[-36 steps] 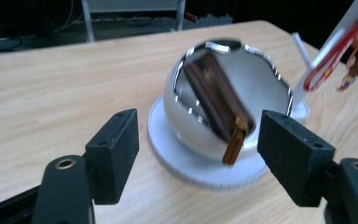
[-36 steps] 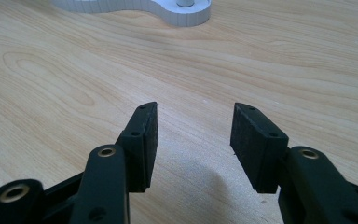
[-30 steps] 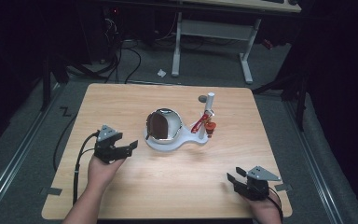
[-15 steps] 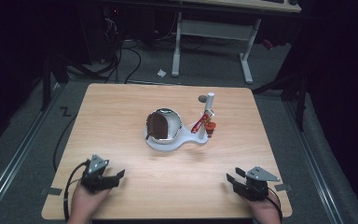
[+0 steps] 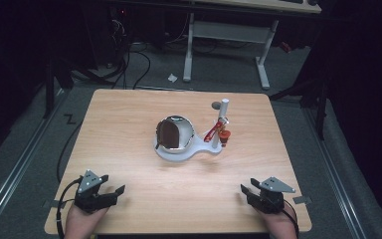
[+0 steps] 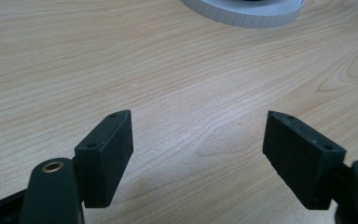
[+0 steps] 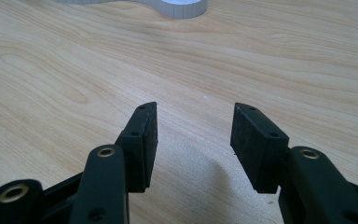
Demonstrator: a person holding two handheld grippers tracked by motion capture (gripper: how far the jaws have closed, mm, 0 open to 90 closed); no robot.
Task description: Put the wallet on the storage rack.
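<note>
High view: one wooden table (image 5: 129, 124), one white base (image 5: 189, 152) at center carrying one metal bowl (image 5: 174, 133) on its side, opening toward 7 o'clock, one upright white post (image 5: 223, 114) at 2 o'clock. Left gripper (image 5: 113, 193) at 7, right gripper (image 5: 246, 191) at 5; jaws apart, nothing held. Gripper views add only wood grain and base rim.
</note>
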